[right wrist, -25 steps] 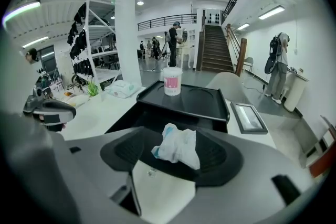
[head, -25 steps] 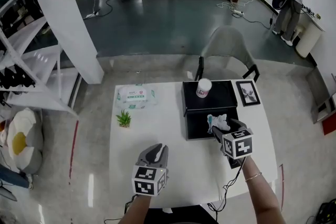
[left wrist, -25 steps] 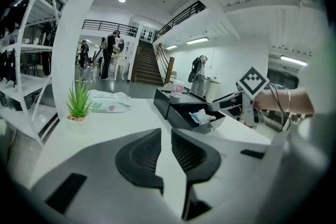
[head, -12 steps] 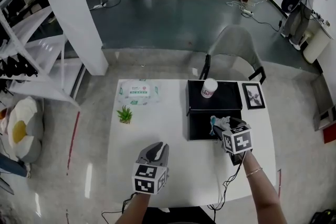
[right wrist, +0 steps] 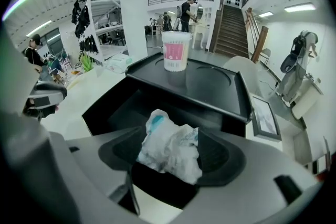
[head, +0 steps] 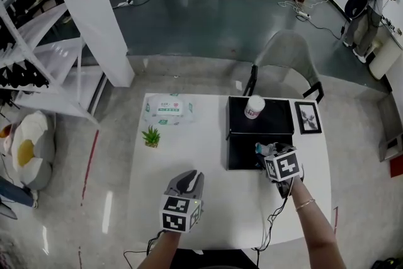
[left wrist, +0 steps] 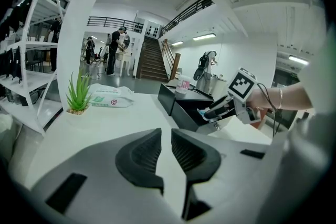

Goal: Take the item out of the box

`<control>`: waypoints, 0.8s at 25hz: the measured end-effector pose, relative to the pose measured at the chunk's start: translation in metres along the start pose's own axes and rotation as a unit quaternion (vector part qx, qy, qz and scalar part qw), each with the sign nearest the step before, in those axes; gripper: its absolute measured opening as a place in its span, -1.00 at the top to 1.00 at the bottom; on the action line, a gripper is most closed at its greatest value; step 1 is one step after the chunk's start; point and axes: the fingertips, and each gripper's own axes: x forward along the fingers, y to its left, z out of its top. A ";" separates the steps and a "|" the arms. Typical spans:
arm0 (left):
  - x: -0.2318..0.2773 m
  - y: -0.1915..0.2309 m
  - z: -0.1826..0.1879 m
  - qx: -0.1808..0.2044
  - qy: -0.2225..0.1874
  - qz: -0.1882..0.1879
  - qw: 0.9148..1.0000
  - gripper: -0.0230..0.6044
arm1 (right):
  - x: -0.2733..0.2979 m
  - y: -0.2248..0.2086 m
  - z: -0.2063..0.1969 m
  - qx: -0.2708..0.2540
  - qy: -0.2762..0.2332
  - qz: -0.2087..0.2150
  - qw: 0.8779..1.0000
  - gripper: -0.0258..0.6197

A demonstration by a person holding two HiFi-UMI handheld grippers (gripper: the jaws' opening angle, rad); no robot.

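Over the box point(head: 242, 153), the right gripper point(head: 263, 152) is opening its jaws around a crumpled white item point(right wrist: 170, 147); the left gripper point(left wrist: 166, 139) is closed, empty.

A white surface point(head: 208, 192) carries four things. The black box point(head: 239, 154) sits on its far right part. A picture frame point(head: 308, 118) lies flat just right of the box. A pack of wipes point(head: 167, 108) lies well left of the box, and a small potted plant point(head: 151, 136) stands between them, nearer the pack.
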 end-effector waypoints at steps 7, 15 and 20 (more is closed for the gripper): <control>0.004 0.000 0.002 -0.002 0.001 0.002 1.000 0.81 | 0.006 0.001 -0.005 -0.038 0.050 -0.019 0.998 -0.05; 0.005 0.000 0.002 -0.002 0.002 -0.001 1.000 0.81 | 0.009 0.001 -0.009 -0.053 0.075 -0.033 0.995 0.07; 0.005 0.000 0.004 0.000 0.002 -0.003 1.000 0.81 | 0.011 0.001 -0.012 -0.064 0.082 -0.041 0.994 0.23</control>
